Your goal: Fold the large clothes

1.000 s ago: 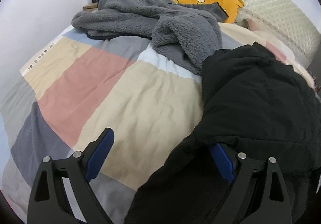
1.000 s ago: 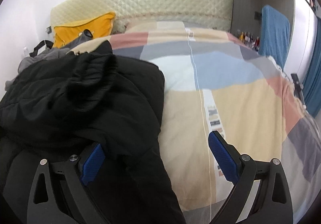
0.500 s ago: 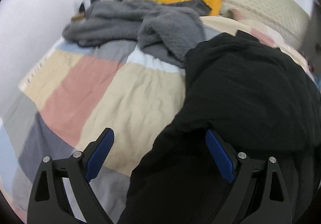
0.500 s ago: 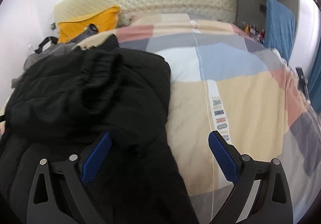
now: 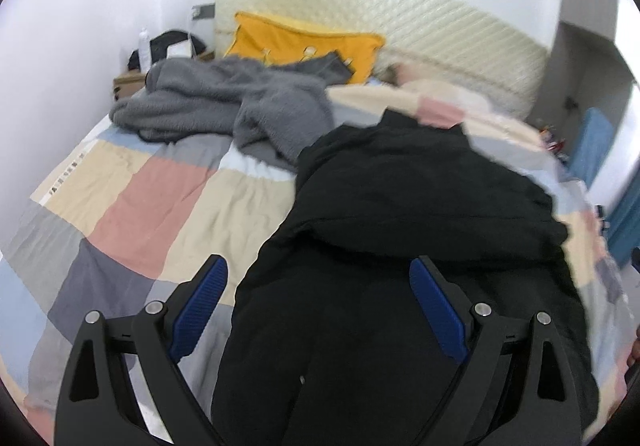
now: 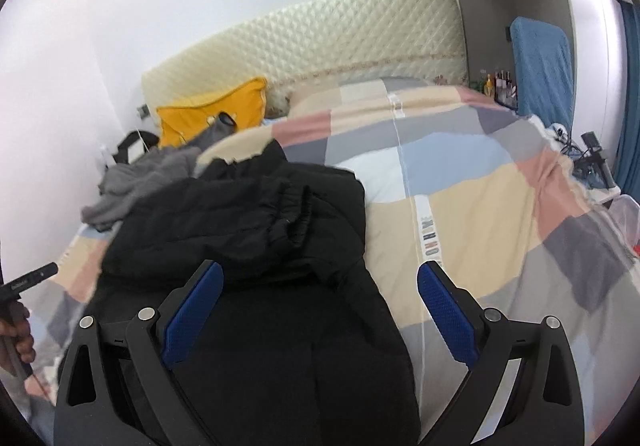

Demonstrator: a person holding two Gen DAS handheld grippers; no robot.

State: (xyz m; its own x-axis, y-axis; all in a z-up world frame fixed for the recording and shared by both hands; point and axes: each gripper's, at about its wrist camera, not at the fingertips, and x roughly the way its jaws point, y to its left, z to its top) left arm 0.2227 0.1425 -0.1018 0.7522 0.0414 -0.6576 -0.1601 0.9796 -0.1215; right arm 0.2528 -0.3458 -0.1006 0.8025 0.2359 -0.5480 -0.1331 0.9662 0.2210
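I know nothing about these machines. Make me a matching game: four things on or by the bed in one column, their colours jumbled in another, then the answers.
Things:
1. jacket
2. pillow
3. fleece
4. headboard

Colours:
A. cream
B. grey
C. black
D. yellow

Pairs: 1-C, 2-D, 3-B, 4-A

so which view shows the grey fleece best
The left wrist view: the grey fleece sprawls unblocked beyond the black jacket. The right wrist view shows only a strip at the jacket's far left edge.
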